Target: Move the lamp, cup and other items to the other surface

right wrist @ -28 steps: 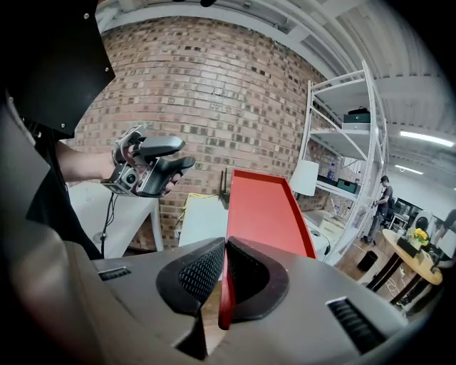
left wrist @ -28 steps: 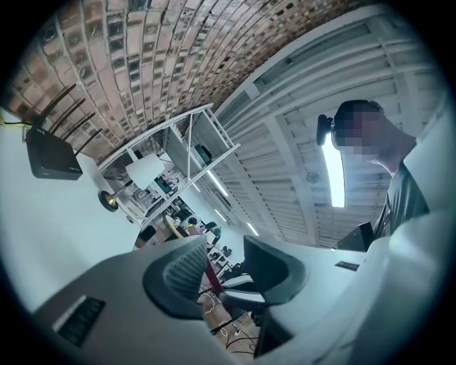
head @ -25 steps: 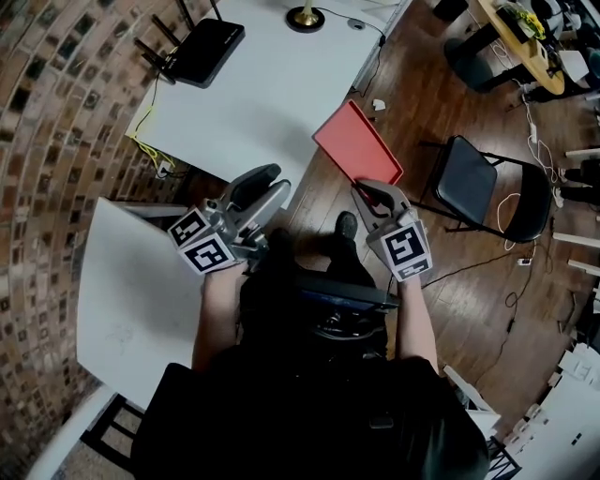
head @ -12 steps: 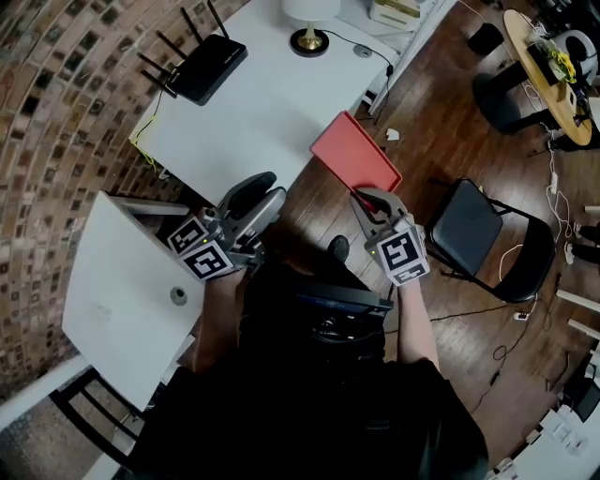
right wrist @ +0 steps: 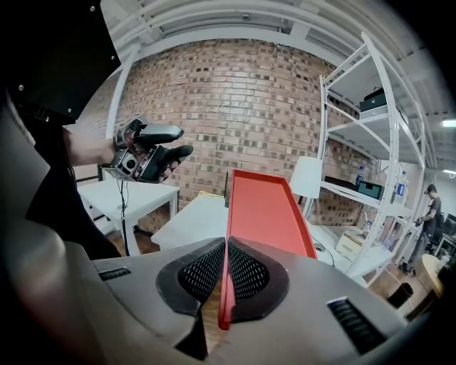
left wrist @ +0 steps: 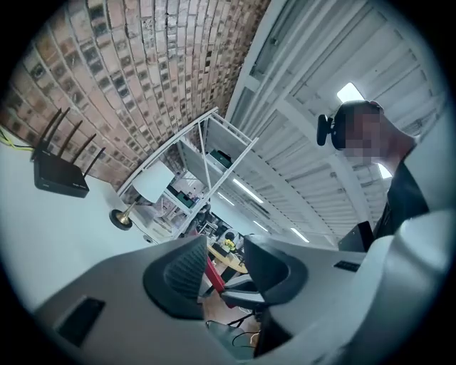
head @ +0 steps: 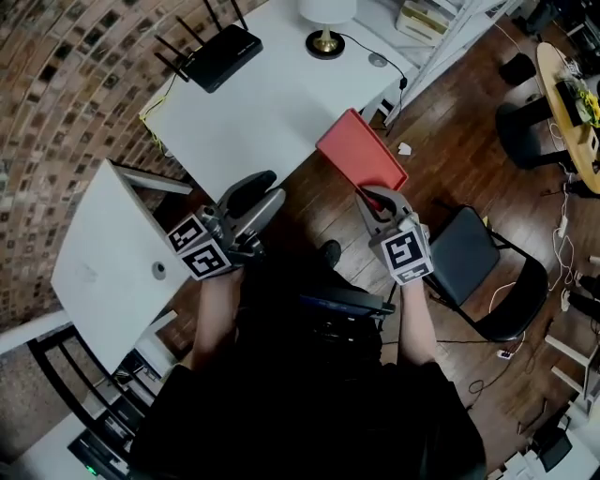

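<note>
Right tool [head: 375, 199] is clenched on the rim of the red tray [head: 361, 155], and that grip looks the same as a second ago. What has changed is the room around it. The folding chair [head: 469, 272] has slid from beside the tray to behind the tool. The small desk [head: 103, 253], well off to the tool's left, has swung round. The lamp [head: 325, 28], far ahead on the larger desk [head: 272, 103], shows more fully. I read this as the person turning mid-carry, so the tray has yet to be set on either desk.

The tray hangs ahead of the tool, its near end over the floor and its far end by the larger desk's edge; I cannot tell whether they touch. Its long axis runs straight away from the tool, roughly toward the lamp, with the open face upward. The jaws pinch the left long rim at the near corner, so nearly all of the tray lies ahead and to the right.

Left tool [head: 267, 187] is released, with nothing between its jaws.
</note>
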`<move>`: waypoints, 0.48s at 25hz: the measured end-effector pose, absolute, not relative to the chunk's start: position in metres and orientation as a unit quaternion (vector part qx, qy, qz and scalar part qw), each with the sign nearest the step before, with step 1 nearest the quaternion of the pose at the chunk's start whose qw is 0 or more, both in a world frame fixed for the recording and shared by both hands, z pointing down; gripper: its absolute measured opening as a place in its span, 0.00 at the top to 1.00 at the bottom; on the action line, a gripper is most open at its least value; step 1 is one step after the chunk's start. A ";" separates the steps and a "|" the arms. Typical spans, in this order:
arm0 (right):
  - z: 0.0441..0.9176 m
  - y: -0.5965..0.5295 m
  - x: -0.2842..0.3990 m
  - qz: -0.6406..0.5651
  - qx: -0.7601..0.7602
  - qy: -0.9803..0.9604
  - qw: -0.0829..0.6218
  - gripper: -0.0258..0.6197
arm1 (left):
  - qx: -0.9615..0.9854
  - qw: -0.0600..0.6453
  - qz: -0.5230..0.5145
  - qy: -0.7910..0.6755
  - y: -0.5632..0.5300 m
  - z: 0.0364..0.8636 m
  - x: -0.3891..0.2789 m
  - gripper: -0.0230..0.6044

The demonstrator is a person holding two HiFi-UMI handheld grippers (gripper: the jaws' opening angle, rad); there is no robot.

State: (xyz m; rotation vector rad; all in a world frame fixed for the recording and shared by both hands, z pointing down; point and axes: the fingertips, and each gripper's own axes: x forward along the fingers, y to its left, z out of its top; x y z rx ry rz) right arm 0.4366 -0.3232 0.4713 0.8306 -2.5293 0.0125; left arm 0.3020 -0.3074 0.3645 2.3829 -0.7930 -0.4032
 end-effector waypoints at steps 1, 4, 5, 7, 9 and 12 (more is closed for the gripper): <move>0.471 -0.324 0.439 0.003 0.299 -0.925 0.235 0.93 | 0.894 0.293 -0.152 -0.304 -0.306 0.365 0.303 0.71; 0.471 -0.324 0.444 -0.001 0.285 -0.930 0.230 0.93 | 0.890 0.287 -0.152 -0.321 -0.302 0.366 0.308 0.71; 0.471 -0.324 0.446 -0.002 0.281 -0.932 0.228 0.93 | 0.889 0.285 -0.152 -0.325 -0.300 0.366 0.310 0.71; 0.471 -0.326 0.447 -0.005 0.273 -0.935 0.227 0.93 | 0.887 0.282 -0.151 -0.332 -0.299 0.365 0.313 0.71; 0.470 -0.329 0.445 -0.008 0.266 -0.937 0.226 0.93 | 0.886 0.279 -0.152 -0.338 -0.300 0.363 0.312 0.71; 0.469 -0.336 0.438 -0.010 0.258 -0.940 0.225 0.93 | 0.884 0.276 -0.152 -0.346 -0.302 0.361 0.307 0.71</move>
